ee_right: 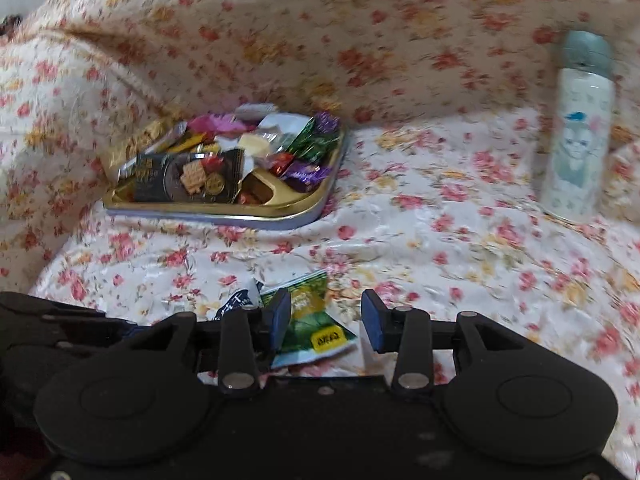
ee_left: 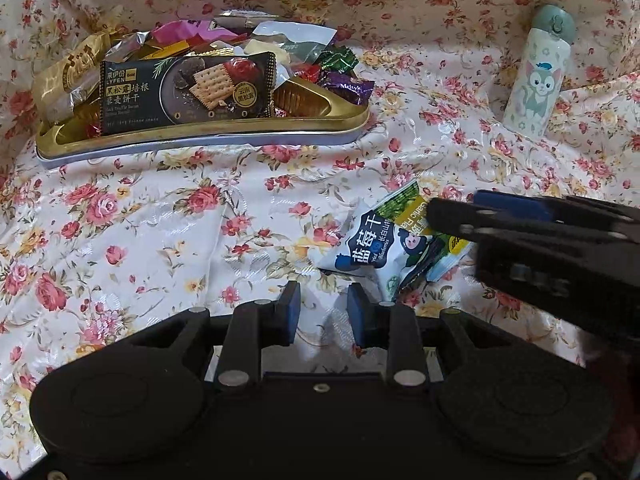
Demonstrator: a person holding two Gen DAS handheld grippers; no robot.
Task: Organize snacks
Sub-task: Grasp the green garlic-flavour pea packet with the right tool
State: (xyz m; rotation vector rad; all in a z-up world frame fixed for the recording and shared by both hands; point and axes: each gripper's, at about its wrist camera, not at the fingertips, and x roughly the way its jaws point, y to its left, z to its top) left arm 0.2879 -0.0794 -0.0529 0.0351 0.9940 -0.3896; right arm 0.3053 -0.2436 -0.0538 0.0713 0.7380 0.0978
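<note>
Two snack packets remain loose on the floral cloth (ee_left: 160,208): a white blueberry packet (ee_left: 366,246) and, partly under it, a green garlic-flavour packet (ee_right: 316,320). They overlap and lie well apart from the gold tray (ee_left: 208,132), which sits farther back, already heaped with wrapped sweets and a black Lyfen cracker pack (ee_left: 188,94) lying across its front. A cartoon-printed bottle (ee_left: 536,76) stands upright at the far right, clear of the work.

The left gripper (ee_left: 323,316) hovers over bare cloth just beside the near edge of the blueberry packet; its jaws are parted and nothing is between them. The right gripper (ee_right: 326,320) hangs over the green packet with its jaws also parted; the left pad overlaps the packet's edge in the view, but no pinch is evident and the packet lies flat on the cloth. The right wrist view is blurred, so contact cannot be confirmed.

Judgement: the step in hand is the approach to the last loose packets, with most of the sorting done. The next move calls for lowering the right jaws astride the green packet's edge and closing on it alone. The overlap is the risk: a careless pinch could catch or drag the blueberry packet with it.
</note>
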